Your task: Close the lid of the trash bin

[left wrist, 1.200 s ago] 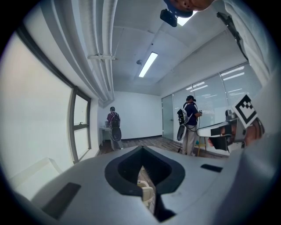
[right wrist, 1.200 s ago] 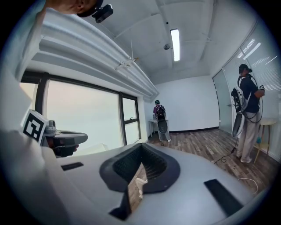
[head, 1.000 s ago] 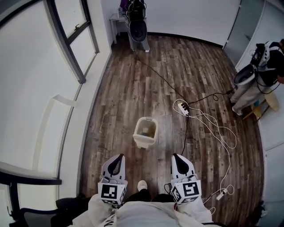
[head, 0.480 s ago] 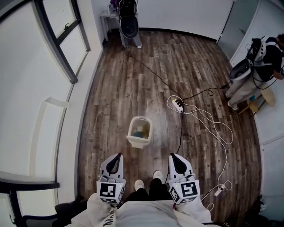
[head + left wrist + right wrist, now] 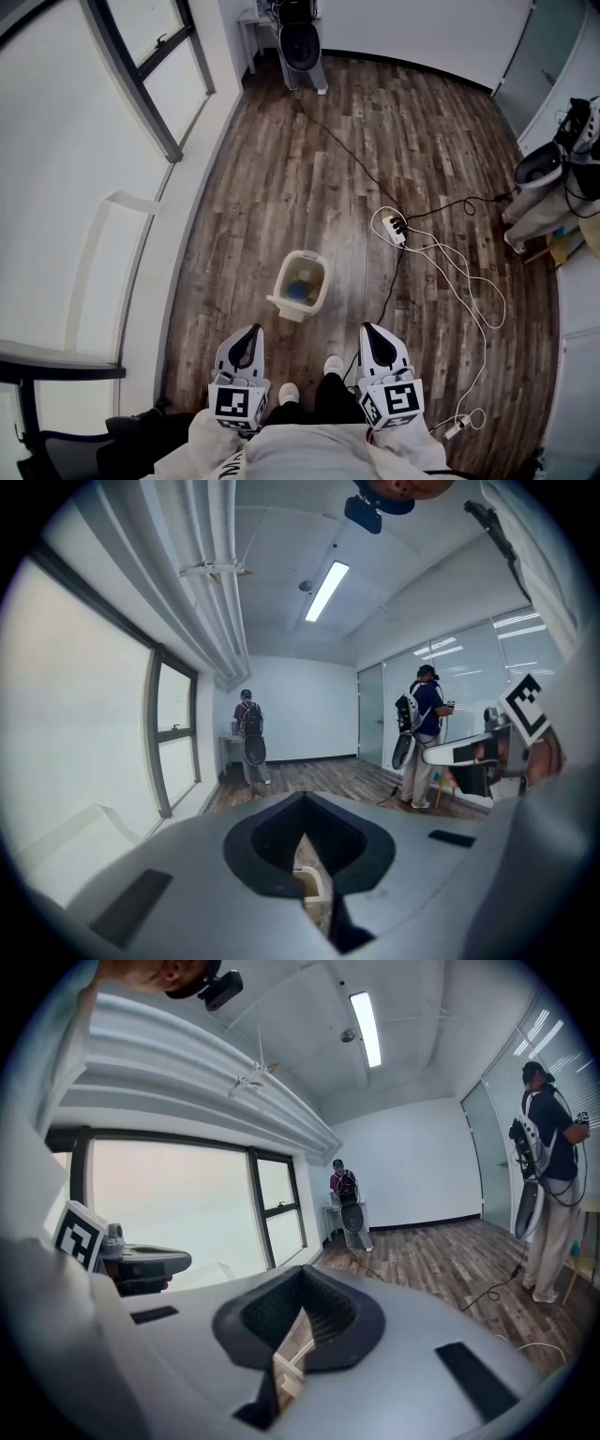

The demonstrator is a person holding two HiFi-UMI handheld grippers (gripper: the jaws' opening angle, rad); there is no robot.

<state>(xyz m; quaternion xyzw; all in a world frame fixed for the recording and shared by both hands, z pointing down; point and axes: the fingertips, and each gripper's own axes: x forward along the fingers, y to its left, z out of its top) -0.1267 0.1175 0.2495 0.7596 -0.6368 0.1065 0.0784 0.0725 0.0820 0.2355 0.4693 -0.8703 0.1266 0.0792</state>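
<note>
Left gripper [image 5: 246, 345] & right gripper [image 5: 377, 343] both jaws together, holding nothing; open trash bin [image 5: 304, 277] sits on floor near-left of power strip [image 5: 394, 230], its lid [image 5: 288, 307] prob. light, stiff hinged plastic, so push free edge w/ closed tips, no grip req'd.

cream trash bin [image 5: 310, 255] stands upright on the wood floor, lid [image 5: 287, 307] open, something blue inside.

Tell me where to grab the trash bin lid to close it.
Probably the free edge of the lid, which hangs open on the near side of the trash bin. Come in low from that side, then swing it up over the opening.
</note>
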